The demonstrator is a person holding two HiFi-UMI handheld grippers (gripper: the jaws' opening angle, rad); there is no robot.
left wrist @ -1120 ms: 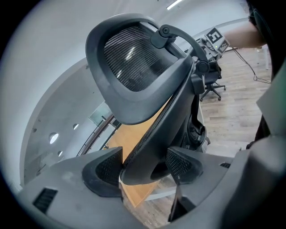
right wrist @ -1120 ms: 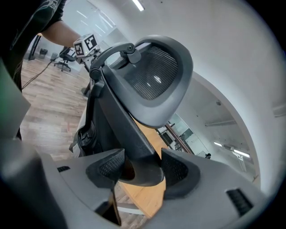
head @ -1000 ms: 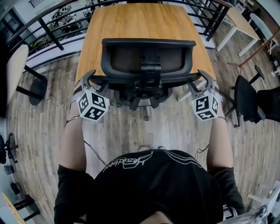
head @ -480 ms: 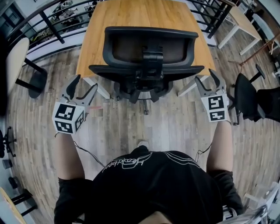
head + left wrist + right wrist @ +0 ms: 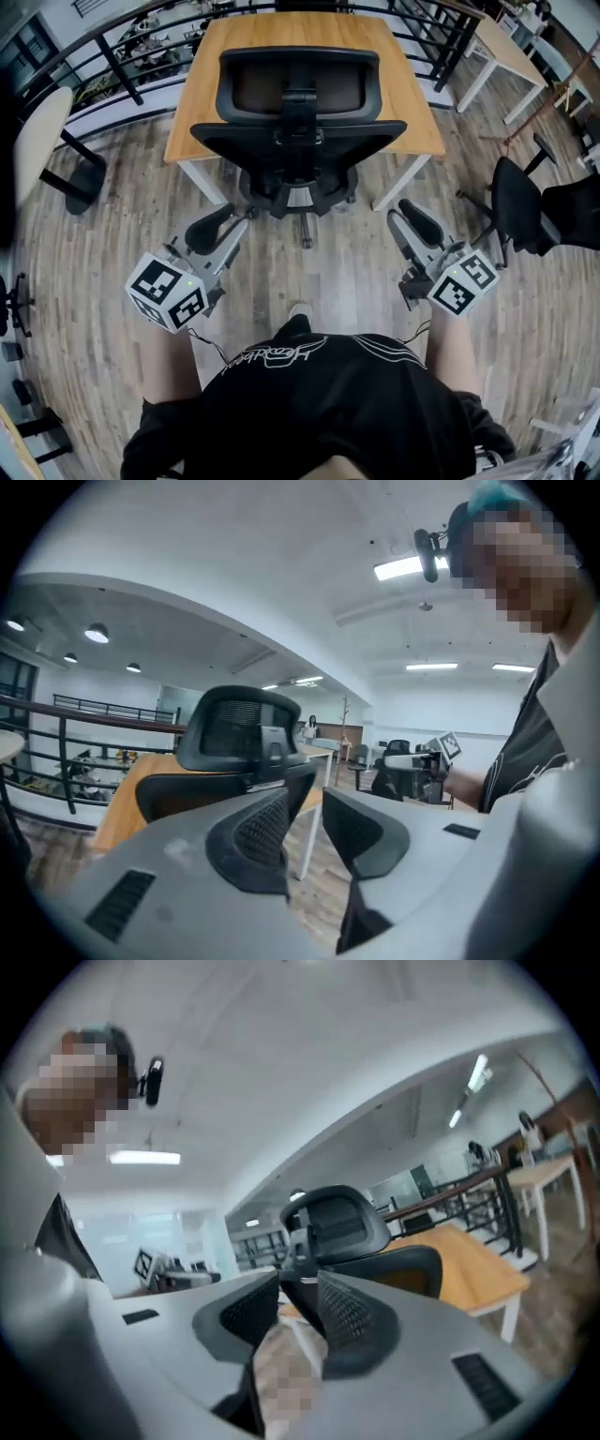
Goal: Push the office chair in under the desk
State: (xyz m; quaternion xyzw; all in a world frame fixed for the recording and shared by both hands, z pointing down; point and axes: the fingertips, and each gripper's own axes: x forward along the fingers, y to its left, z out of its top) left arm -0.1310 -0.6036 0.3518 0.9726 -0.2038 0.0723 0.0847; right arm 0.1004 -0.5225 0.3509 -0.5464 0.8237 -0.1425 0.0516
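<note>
Office chair (image 5: 298, 103) sits centred at the near edge of the bench (image 5: 202, 84). Its backrest is upright over the wood top, and the base and castors (image 5: 306, 242) are on the plank floor (image 5: 347, 253) between the bench legs. The backrest hides the seat from the head view, so it's hard to say how far under it has gone; prob. most of the way.

Left gripper (image 5: 223, 230) and right gripper (image 5: 410, 223) are both well apart from the chair, low and close to the person's body, one on each side. Both sets of jaws have just been closing and now stand part-closed on nothing. In the left gripper view (image 5: 305, 803) only floor and chair show thru the gap. The right gripper view (image 5: 298, 1288) shows a narrow empty gap too.

Handling, as a judgement:
- Fairly heavy, but should roll easily on castors over smooth boards.
- The rigid plastic frame takes a push; the mesh panel will give, so avoid it.
- It swivels, so an off-centre shove prob. spins it rather than moves it.
- Best hold is both outer edges of the backrest frame at equal height, w/ even pressure.
</note>
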